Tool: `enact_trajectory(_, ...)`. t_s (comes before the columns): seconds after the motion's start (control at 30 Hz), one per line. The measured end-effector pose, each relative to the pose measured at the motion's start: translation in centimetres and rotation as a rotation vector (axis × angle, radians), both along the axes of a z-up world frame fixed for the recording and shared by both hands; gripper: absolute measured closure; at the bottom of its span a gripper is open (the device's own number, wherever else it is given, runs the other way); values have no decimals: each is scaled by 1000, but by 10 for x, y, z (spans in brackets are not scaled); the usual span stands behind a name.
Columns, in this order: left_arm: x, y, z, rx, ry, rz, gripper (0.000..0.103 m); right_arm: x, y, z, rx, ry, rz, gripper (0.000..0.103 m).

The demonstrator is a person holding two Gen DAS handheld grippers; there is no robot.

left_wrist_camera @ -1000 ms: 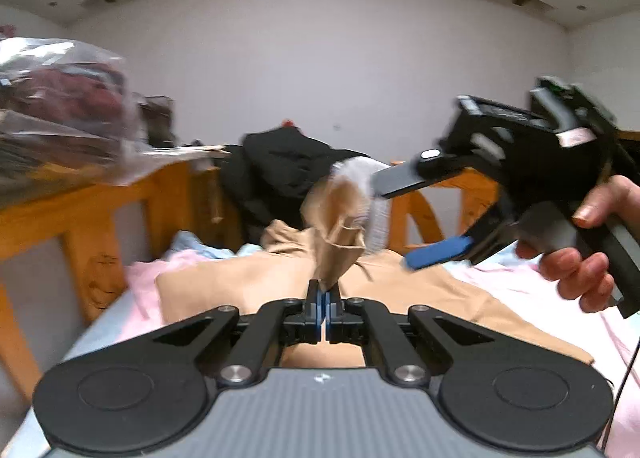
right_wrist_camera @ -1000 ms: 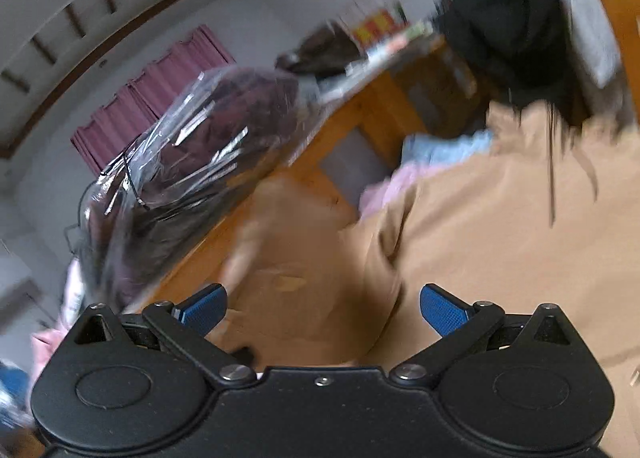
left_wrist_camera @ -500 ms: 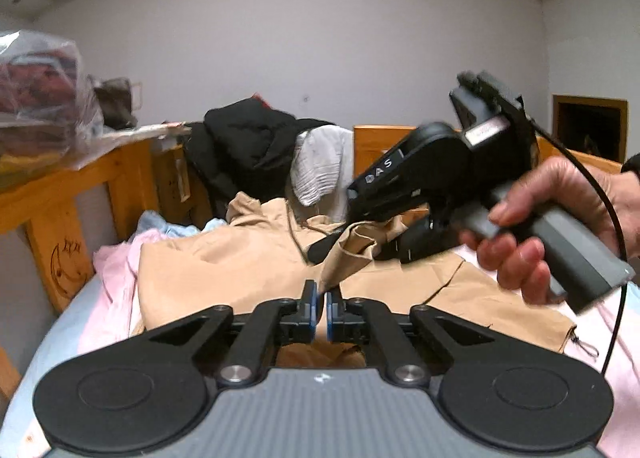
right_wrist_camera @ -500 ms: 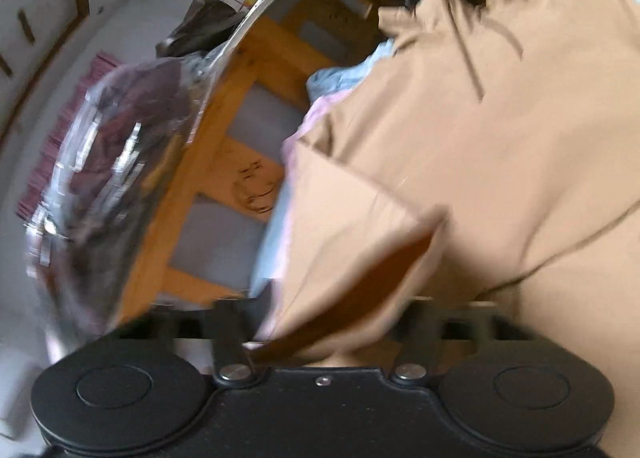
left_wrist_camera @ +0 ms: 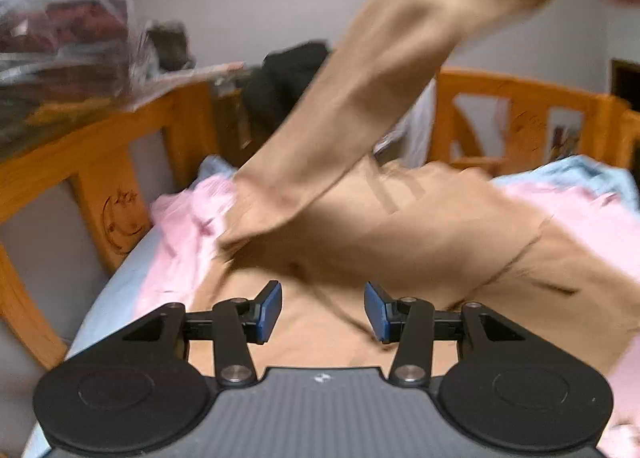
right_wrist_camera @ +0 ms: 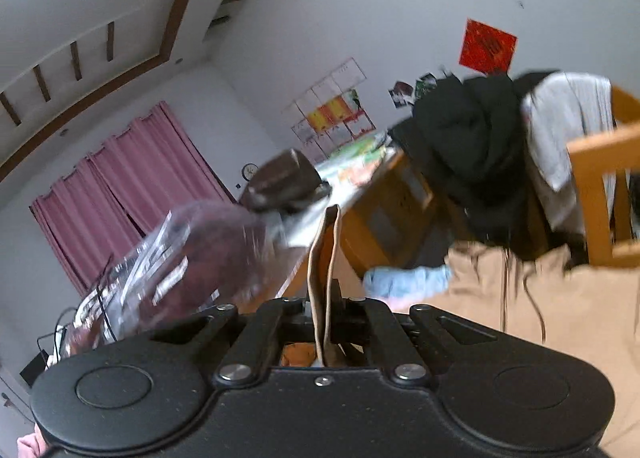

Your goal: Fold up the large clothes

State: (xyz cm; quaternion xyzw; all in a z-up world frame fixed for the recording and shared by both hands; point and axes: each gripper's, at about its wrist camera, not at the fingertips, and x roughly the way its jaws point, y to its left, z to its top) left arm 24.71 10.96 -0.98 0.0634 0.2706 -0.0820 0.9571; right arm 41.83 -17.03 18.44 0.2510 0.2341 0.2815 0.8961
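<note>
A tan hooded sweatshirt (left_wrist_camera: 420, 234) lies spread on the bed over pink bedding. One tan sleeve (left_wrist_camera: 360, 98) is lifted high, up toward the top right of the left wrist view. My left gripper (left_wrist_camera: 322, 312) is open and empty, low over the sweatshirt's body. My right gripper (right_wrist_camera: 322, 310) is shut on the sleeve cuff (right_wrist_camera: 322, 278), which stands up between its jaws. The sweatshirt's body and drawstrings also show at the right of the right wrist view (right_wrist_camera: 560, 318).
An orange wooden bed frame (left_wrist_camera: 100, 162) runs along the left and back. A black garment (right_wrist_camera: 468, 146) and a grey one (right_wrist_camera: 568, 130) hang over the headboard. A plastic-wrapped bundle (left_wrist_camera: 60, 46) lies on the shelf at left. Pink bedding (left_wrist_camera: 180, 238) lies beneath.
My left gripper let go of the tan cloth and opened. My right gripper closed on the sleeve cuff and lifted it up high.
</note>
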Motion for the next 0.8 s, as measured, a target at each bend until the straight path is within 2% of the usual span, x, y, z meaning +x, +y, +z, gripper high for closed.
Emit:
enact_trajectory(0.13,52,20,-21,97,0,94,47,25,3,22,-6,-30,38,102)
enact_trajectory(0.3,113,23,-38,167,-30,143,50,42,7,20,-15,-39,96,102)
enact_trajectory(0.33,124,25,-39,154,-35,143,61,44,7,19,-17,-43,106,102)
enact_trajectory(0.37,131,26,-38,140,-45,143,68,44,7,17,-22,-50,114,102)
enact_trajectory(0.4,137,28,-37,129,-59,141,84,45,5,14,-31,-56,119,102)
enact_trajectory(0.43,140,31,-36,117,-80,141,95,45,3,10,-39,-60,122,102)
enact_trajectory(0.5,143,41,-33,79,-127,156,100,43,-4,0,-39,-64,119,102)
enact_trajectory(0.63,145,65,-36,34,-150,190,103,33,-31,-42,-83,-110,125,102)
enact_trajectory(0.73,144,78,-50,55,-106,160,103,31,-55,-97,-101,-20,109,102)
enact_trajectory(0.8,143,80,-59,77,-57,110,102,29,-69,-138,-168,38,73,102)
